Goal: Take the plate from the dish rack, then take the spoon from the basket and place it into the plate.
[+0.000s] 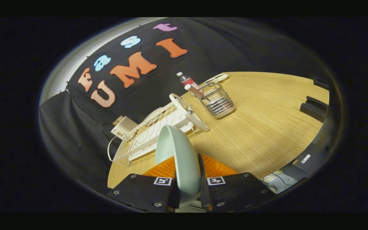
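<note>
A pale green plate point(175, 150) stands on edge between my fingers, and my gripper point(187, 166) is shut on its rim. It hangs in the air above the wooden table point(267, 127), just in front of the white wire dish rack point(158, 127). Beyond the rack stands a wire basket point(219, 102) with a spoon handle point(194, 90) sticking out of its top. The whole view is tilted.
A small bottle point(185, 79) and a white flat object point(217, 78) lie behind the basket. A white box point(124, 126) sits by the rack's far end. Dark blocks point(313, 108) lie at the table's far side, and dark gear with cables point(299, 166) beyond its edge.
</note>
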The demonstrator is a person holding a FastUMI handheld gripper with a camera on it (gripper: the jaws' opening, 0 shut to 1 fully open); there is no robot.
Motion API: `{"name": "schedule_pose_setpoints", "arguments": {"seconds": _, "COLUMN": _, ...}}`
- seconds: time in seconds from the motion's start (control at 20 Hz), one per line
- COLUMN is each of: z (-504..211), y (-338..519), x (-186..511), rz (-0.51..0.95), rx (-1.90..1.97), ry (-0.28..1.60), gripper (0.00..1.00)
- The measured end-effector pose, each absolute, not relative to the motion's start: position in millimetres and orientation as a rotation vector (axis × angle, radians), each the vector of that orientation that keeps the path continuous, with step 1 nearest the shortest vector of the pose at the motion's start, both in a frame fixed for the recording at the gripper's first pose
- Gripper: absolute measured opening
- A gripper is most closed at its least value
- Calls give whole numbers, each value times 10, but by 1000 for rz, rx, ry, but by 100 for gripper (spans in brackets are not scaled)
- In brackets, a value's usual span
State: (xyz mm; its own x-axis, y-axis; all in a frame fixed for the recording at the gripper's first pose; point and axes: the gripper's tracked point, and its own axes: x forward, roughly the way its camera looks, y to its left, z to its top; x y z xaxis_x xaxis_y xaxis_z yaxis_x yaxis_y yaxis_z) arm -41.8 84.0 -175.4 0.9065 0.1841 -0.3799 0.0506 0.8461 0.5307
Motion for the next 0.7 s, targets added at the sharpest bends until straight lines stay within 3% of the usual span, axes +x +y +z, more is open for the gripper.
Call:
{"name": "schedule_pose_setpoints", "arguments": {"seconds": 0.35, "z": -1842, "y": 639, "x": -299, "rz": -20, "rx": 520, "ry": 432, "gripper": 32}}
{"name": "schedule_pose_setpoints", "arguments": {"seconds": 0.45, "z": -1837, "y": 644, "x": -285, "rz": -21, "rx": 515, "ry": 431, "gripper": 39}}
{"name": "schedule_pose_setpoints", "arguments": {"seconds": 0.7, "z": -1768, "y": 430, "x": -203, "rz": -74, "rx": 405, "ry": 384, "gripper": 68}}
